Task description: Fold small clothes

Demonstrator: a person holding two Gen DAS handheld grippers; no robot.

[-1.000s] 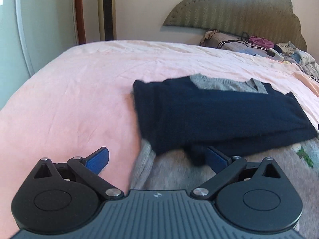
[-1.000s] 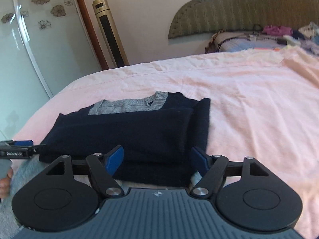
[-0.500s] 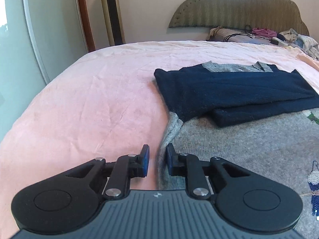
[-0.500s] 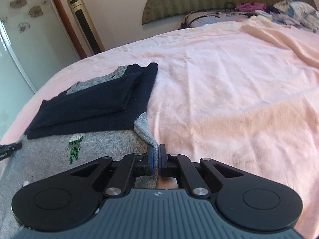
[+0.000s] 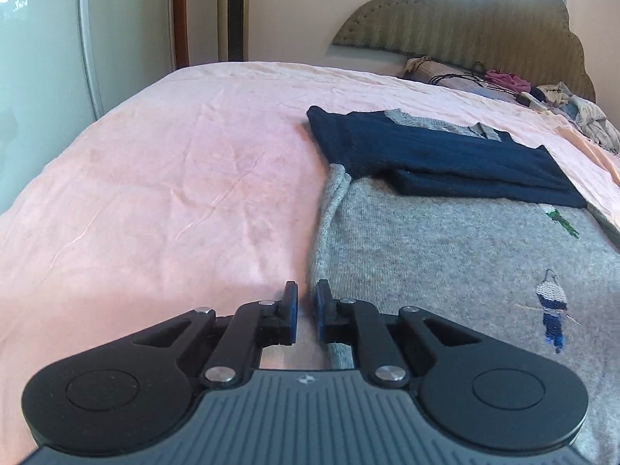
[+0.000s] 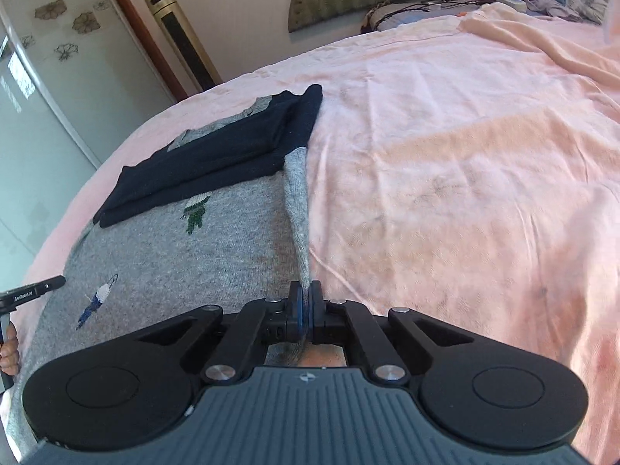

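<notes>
Sweater, grey knit with navy upper part and small bird and plant motifs, lies flat on the pink bedsheet. Navy part is folded down in layers across the top, grey collar showing at its far edge.

Right gripper: jaws fully closed, pinching the sweater's right side edge; the knit rises from the bed as a taut narrow ridge into the pads.

Left gripper: jaws closing, narrow gap remaining, at the sweater's left side edge. Cannot tell whether fabric is pinched; the edge runs just beside the right-hand pad.

Open room: wide bare sheet left of the sweater in the left wrist view, wide bare sheet right of it in the right wrist view. Headboard and a heap of loose clothes and cables sit at the far end, well apart from the sweater. Glass door and a gold tower unit stand beyond the bed's far-left edge.
</notes>
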